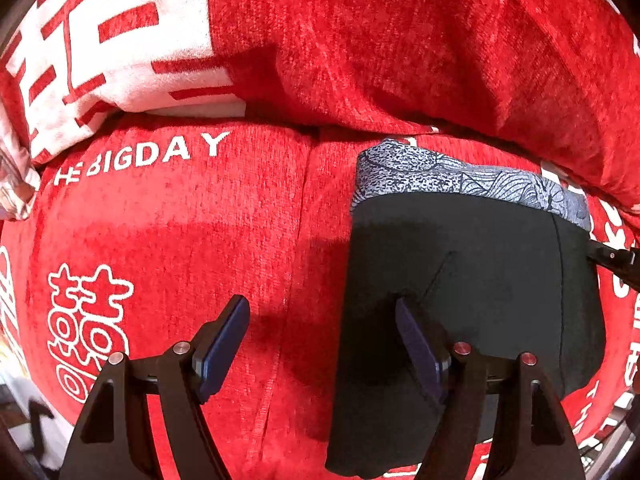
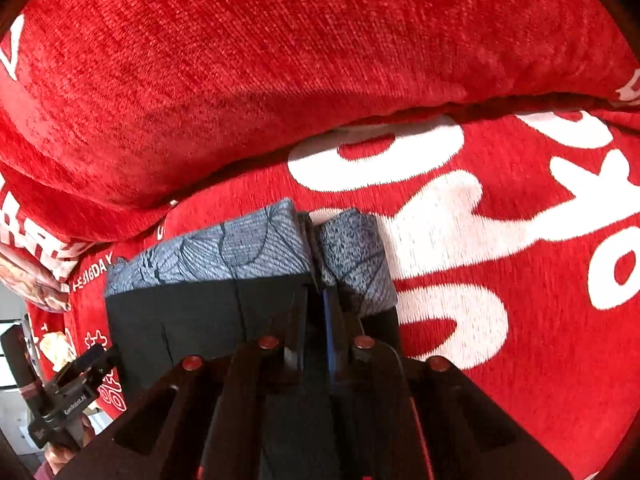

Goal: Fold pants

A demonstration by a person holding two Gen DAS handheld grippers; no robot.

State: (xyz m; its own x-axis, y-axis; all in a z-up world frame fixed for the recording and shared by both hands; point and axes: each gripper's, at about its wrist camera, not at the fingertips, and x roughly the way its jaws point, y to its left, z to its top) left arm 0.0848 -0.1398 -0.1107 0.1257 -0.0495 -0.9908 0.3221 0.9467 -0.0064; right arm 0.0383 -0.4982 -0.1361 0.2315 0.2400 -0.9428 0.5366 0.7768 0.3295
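The pants (image 1: 472, 272) are black with a grey patterned band (image 1: 460, 176) along the far edge, folded into a compact block on the red sofa seat (image 1: 180, 220). My left gripper (image 1: 322, 316) is open at the block's left edge, one finger over red fabric, the other over the black cloth. My right gripper (image 2: 320, 300) is shut on the pants' right edge (image 2: 312, 280), pinching black cloth and the grey band (image 2: 224, 252). It shows at the right edge of the left wrist view (image 1: 616, 264).
A red back cushion (image 1: 440, 48) and a white-and-red pillow (image 1: 112, 40) stand behind the seat. The seat cover (image 2: 500, 240) carries large white lettering. My left gripper also shows in the right wrist view (image 2: 80, 368), near the sofa's front edge.
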